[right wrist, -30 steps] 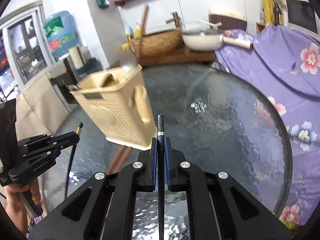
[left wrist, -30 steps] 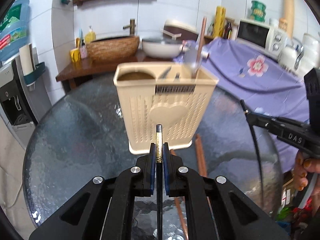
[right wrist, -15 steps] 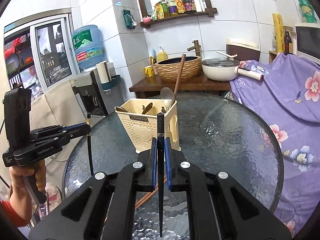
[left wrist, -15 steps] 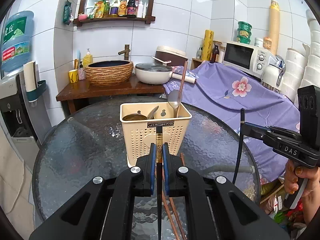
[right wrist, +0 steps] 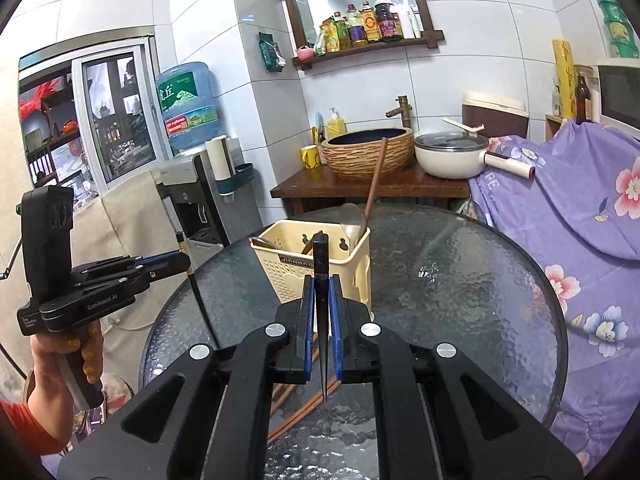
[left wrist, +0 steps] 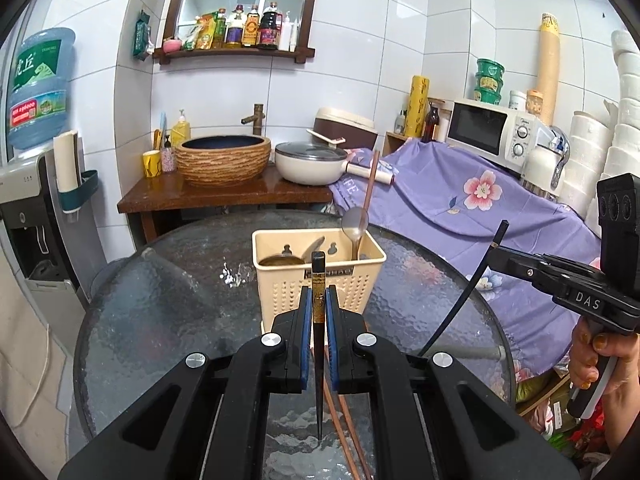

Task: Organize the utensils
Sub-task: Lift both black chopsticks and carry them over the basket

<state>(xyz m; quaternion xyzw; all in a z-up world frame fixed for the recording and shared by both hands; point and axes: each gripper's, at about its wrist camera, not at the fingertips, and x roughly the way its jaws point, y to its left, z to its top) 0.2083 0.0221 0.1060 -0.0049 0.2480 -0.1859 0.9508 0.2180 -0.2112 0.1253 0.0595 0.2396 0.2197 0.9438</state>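
On the round textured-glass surface (left wrist: 160, 320), the beige perforated plastic utensil caddy (left wrist: 320, 280) is standing at twelve o'clock; a thin black chopstick (left wrist: 319, 320) is being pinched in each clenched tool, left (left wrist: 319, 308) and right (right wrist: 321, 308), and either may be slipping or missing the narrow compartment.

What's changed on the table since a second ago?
Both grippers rose and drew back from the utensil holder, each carrying its black chopstick: left gripper, right gripper. Both stayed shut. Holder, ladle and brown chopsticks on the glass table stayed put.

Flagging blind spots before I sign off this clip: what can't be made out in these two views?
- Left wrist: brown chopsticks on the glass table, largely hidden by the left claw.
- Right wrist: the same pair, covered by the right claw.
- Both views: the utensil basket, its lower contents hidden by its walls.
- Basket label: too small to read.
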